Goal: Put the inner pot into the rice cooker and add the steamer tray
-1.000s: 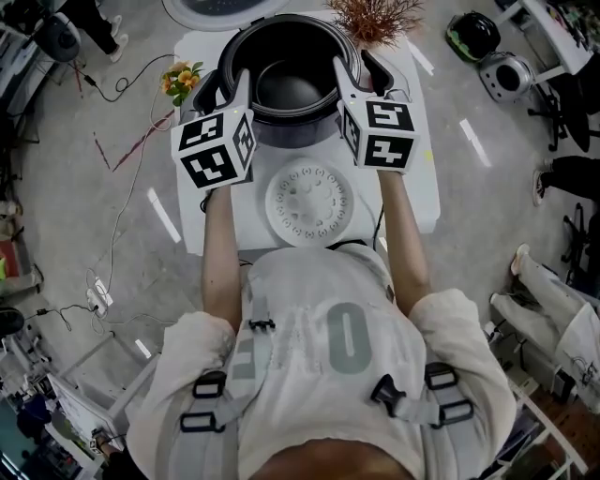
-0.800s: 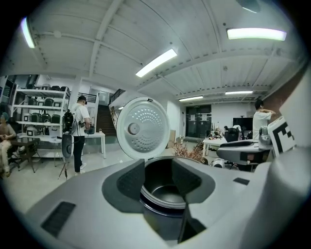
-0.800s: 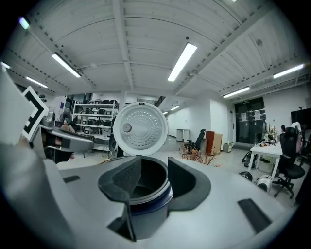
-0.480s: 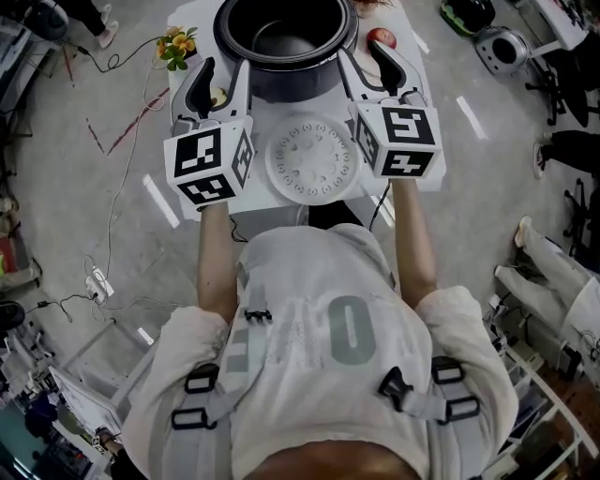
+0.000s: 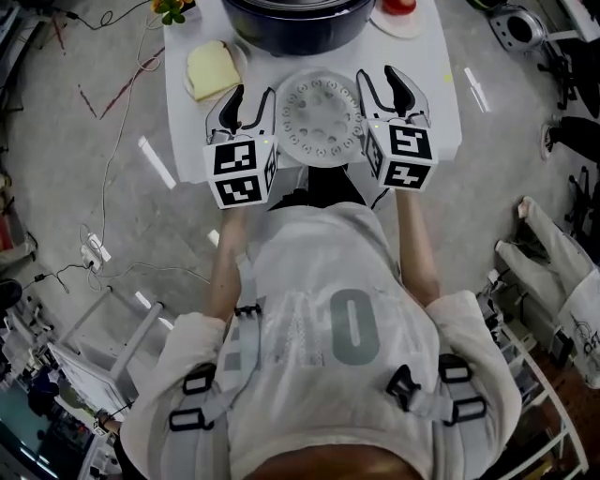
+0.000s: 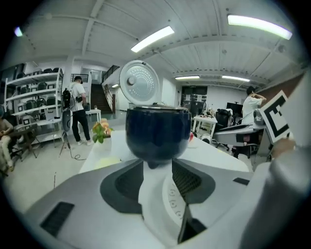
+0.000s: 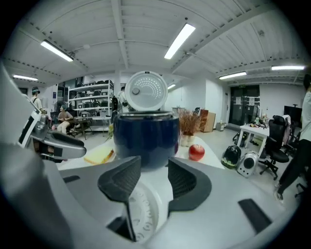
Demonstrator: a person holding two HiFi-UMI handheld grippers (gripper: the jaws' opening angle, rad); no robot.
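While left tool (image 5: 251, 96), right tool (image 5: 380, 84) flank steamer tray (image 5: 319, 117), shirt (image 5: 305, 272) reads "0".

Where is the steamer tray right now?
Head view: the steamer tray lies on the white table between the left hand-held gripper and right hand-held gripper, just short of the rice cooker.

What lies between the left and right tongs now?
The white steamer tray lies flat there, seen in the head view; left tongs and right tongs flank it, open.

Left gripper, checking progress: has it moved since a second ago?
Yes: the left gripper has drawn back from beside the rice cooker to beside the steamer tray.
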